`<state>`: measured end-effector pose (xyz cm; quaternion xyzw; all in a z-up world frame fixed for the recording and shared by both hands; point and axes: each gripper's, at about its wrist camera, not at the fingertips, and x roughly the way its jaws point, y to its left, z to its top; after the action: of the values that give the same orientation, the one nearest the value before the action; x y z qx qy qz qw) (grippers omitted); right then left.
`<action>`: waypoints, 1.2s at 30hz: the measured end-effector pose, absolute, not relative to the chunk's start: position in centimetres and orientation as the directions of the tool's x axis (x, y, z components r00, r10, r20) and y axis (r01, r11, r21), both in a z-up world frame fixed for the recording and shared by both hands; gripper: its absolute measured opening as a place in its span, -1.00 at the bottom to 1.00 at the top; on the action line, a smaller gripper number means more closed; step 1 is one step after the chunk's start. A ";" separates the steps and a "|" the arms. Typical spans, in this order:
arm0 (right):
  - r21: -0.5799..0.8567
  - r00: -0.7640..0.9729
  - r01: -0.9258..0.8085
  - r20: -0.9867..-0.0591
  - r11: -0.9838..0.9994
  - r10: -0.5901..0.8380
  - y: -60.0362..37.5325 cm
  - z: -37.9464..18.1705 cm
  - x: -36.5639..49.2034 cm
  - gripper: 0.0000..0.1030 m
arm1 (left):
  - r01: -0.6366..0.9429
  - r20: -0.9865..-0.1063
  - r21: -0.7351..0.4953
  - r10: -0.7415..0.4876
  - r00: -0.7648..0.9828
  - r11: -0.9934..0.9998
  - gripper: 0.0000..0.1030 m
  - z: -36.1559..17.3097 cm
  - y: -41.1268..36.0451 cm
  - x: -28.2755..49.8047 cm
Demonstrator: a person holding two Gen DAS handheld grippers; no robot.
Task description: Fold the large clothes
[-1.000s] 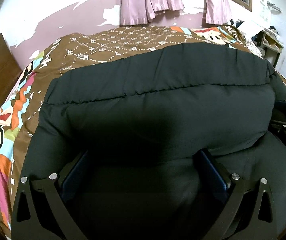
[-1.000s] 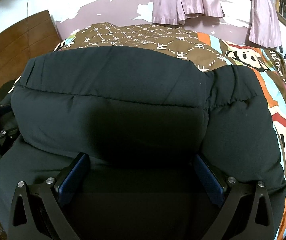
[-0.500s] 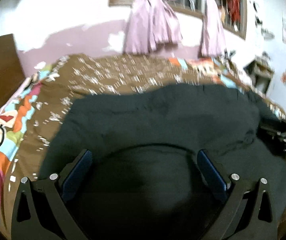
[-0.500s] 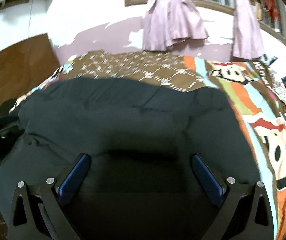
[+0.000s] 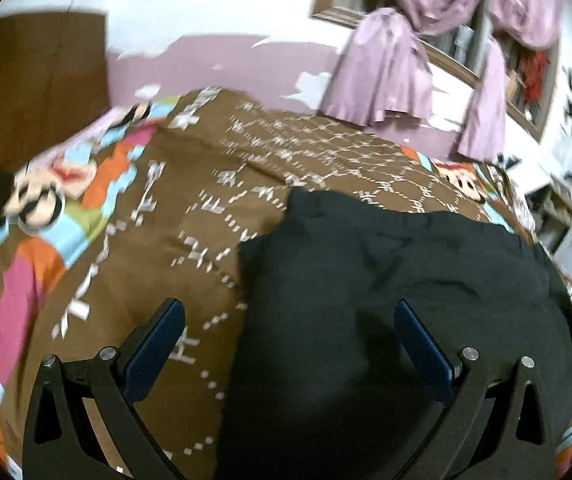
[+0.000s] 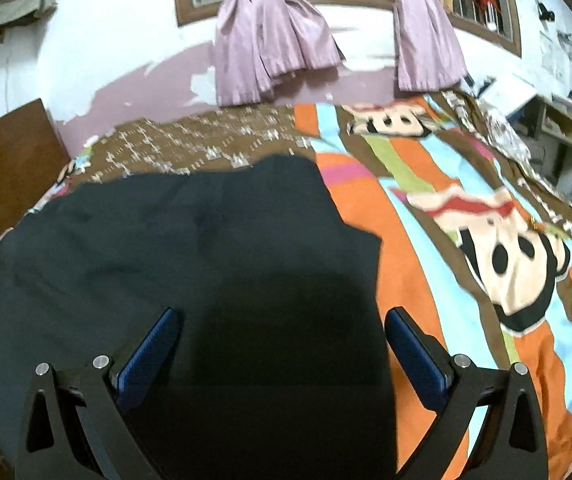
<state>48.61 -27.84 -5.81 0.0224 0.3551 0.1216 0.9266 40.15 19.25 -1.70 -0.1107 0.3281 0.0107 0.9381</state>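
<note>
A large black padded garment (image 5: 406, 280) lies folded in a thick bundle on the bed; in the right wrist view the same black garment (image 6: 166, 248) fills the left and middle. My left gripper (image 5: 288, 320) hovers open above the bundle's left edge, nothing between its blue pads (image 5: 154, 344). My right gripper (image 6: 282, 328) is open too, above the bundle's right part, with its right pad (image 6: 416, 356) near the garment's right edge. Neither gripper touches the cloth.
The bed is covered by a brown patterned blanket (image 5: 166, 216) with bright cartoon stripes (image 6: 466, 216). A wooden headboard (image 5: 34, 88) stands at the left. Purple curtains (image 6: 274, 36) hang at a barred window on the far wall. Shelves (image 6: 562, 136) stand at the right.
Both grippers have lifted and drawn back from the garment, which they were pressed against a second ago. The left view has swung left, the right view to the right. The bundle stays on the bed.
</note>
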 end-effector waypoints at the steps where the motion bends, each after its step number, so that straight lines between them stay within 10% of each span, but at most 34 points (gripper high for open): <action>1: 0.145 0.706 -0.198 -0.665 0.969 0.244 -28.3 -6.4 48.7 1.00 | -0.107 -0.628 -0.223 -0.059 0.776 0.969 0.98 -2.2 19.9 40.0; 12: 0.542 0.542 -0.168 -0.647 0.823 0.537 -33.0 -10.6 49.8 1.00 | -0.061 -0.649 -0.391 -0.228 0.726 0.918 0.98 -4.6 22.1 40.2; 36: 0.615 0.392 -0.254 -0.640 0.747 0.661 -31.9 -10.4 49.9 1.00 | -0.015 -0.674 -0.581 -0.470 0.569 0.814 0.91 -5.0 23.5 41.4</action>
<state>49.94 -31.93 -10.41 0.2149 0.4729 0.2837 0.8060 41.40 23.47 -5.03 -0.2735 0.4440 -0.1350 0.8425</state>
